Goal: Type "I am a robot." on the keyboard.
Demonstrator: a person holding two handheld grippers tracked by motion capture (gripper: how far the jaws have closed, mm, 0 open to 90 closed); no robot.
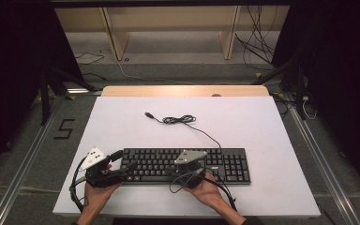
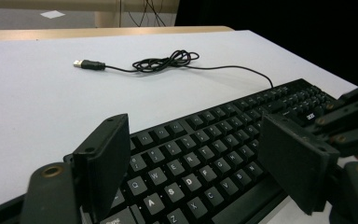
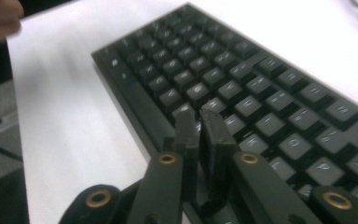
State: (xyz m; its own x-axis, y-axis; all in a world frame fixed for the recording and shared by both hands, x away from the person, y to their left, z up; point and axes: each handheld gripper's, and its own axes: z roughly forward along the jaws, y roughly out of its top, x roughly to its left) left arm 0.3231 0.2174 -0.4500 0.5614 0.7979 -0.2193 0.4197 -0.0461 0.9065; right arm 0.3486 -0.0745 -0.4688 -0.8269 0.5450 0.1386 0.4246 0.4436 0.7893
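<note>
Black and low, the Acer keyboard (image 1: 186, 165) lies along the table's (image 1: 122, 126) near edge, its cable (image 1: 180, 120) bunched behind. The left gripper (image 1: 125, 169) straddles its left end with jaws spread, likely steadying it; the right gripper (image 3: 200, 122), jaws nearly together and holding nothing, pokes at the keys.

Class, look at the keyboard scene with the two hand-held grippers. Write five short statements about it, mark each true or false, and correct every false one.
1. The keyboard is black. True.
2. The keyboard's cable is plugged into a computer. False: its USB plug lies loose on the white table.
3. The left gripper has its jaws wide apart over the keys. True.
4. The right gripper stands wide open. False: its jaws are nearly together, with nothing between them.
5. A coiled bunch sits partway along the cable. True.
</note>
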